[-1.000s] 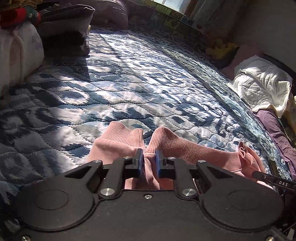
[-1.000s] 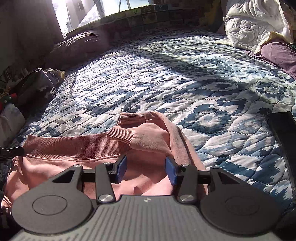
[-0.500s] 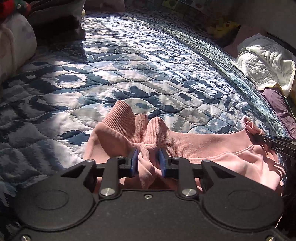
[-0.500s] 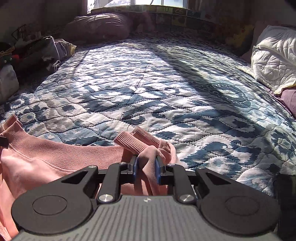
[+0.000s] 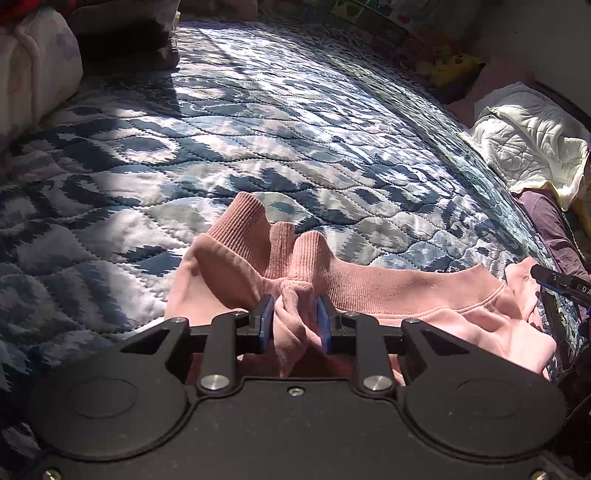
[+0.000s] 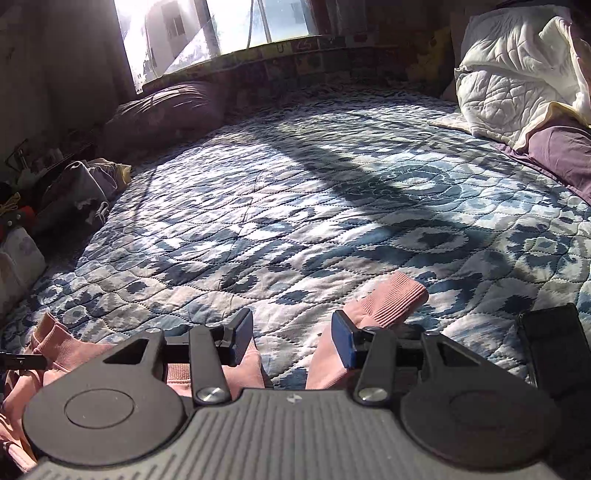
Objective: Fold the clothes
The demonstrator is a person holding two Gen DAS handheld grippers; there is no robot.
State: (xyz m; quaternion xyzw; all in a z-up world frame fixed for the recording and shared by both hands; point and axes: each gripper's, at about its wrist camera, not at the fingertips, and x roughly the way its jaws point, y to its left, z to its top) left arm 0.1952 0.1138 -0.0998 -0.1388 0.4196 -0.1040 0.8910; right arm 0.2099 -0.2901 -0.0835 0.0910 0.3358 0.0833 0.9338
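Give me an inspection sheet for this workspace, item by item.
Surface: blue patterned quilt, sunlit, on a bed.
Job's things: pink sweatshirt at near edge, bunched.
Clutter: white quilt, purple pillow, clothes pile, yellow plush.
Grippers: left gripper shut on sweatshirt; right gripper open, a cuff beside its right finger.
Cables: nothing seen.
Surroundings: window, bright.

A bed [image 6: 332,206] with a blue patterned quilt carried a pink sweatshirt [image 5: 424,295] at its near edge. A white blanket [image 6: 517,81] and what seemed a purple pillow [image 6: 166,110] lay farther back.
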